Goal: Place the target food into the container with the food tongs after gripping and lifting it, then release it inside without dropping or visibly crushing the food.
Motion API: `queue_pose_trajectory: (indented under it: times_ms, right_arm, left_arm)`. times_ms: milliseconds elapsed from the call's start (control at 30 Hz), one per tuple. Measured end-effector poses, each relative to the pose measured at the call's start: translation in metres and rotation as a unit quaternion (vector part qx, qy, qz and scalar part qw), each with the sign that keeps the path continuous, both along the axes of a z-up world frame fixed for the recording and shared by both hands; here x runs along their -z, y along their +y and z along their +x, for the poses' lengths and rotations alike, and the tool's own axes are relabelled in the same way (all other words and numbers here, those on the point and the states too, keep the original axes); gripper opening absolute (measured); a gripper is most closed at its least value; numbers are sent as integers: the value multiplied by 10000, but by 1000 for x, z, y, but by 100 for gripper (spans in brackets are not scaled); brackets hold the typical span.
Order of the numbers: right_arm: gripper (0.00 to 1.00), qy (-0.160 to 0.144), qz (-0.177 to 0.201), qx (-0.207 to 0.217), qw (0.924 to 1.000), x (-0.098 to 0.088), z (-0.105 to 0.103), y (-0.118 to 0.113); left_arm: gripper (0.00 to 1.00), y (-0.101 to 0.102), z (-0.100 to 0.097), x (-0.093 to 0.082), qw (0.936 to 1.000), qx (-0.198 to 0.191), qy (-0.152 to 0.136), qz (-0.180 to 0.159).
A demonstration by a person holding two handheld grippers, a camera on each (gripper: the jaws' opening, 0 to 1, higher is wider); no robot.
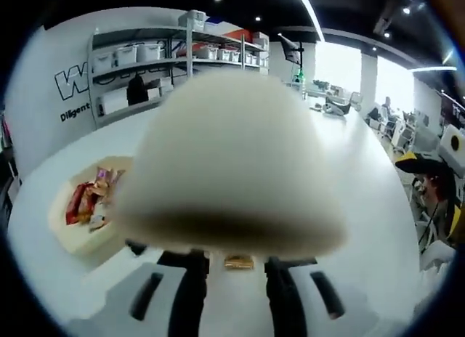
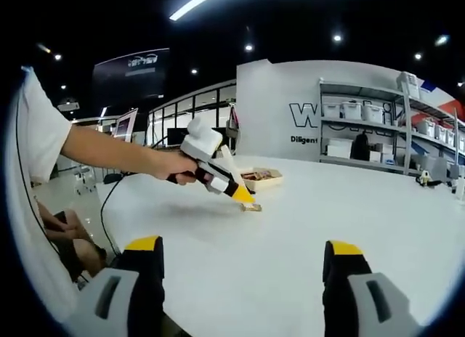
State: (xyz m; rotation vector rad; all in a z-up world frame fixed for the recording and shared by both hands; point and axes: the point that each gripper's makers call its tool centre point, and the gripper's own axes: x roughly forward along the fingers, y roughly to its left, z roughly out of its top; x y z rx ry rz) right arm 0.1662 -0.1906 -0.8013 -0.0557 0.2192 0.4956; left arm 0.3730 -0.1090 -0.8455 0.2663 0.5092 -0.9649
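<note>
Left claw low over a small food piece; right claw spread, idle.

My left gripper tips touch the food on the white table, just short of the tray; its jaw state I cannot tell. My right gripper hangs at the near edge, bare tabletop ahead.

The person's hand grips the left gripper, arm stretched out, its tip angled down just above the white table. The right gripper hangs over the table's near edge, jaws wide apart.
</note>
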Motion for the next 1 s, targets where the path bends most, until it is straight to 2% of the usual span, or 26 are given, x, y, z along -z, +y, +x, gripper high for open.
queue_pose_trajectory:
  times_ms: [167, 700, 800, 900, 933, 967, 1000]
  right_arm:
    - [89, 39, -15, 79, 10000, 3, -1, -6]
    - [89, 120, -108, -66, 9998, 10, 2, 3]
    - [89, 128, -56, -64, 9999, 10, 3, 4]
    - [91, 142, 19, -112, 9998, 10, 5, 8]
    - [92, 154, 39, -141, 9998, 9, 6, 12]
    - [92, 148, 29, -158, 9998, 8, 6, 13]
    - [92, 130, -21, -197, 9997, 7, 8, 16]
  left_arm:
    - [28, -3, 0, 10, 10000, -18, 64, 57]
    - [20, 3, 7, 8, 9996, -19, 209, -176]
    - [19, 4, 10, 8, 9973, -241, 541, -425]
    - [19, 4, 8, 7, 9959, -87, 685, -587]
    - [19, 4, 7, 7, 9941, 12, 828, -706]
    - [19, 8, 8, 7, 9907, -115, 1091, -807]
    - [19, 8, 8, 6, 9895, -153, 1147, -862]
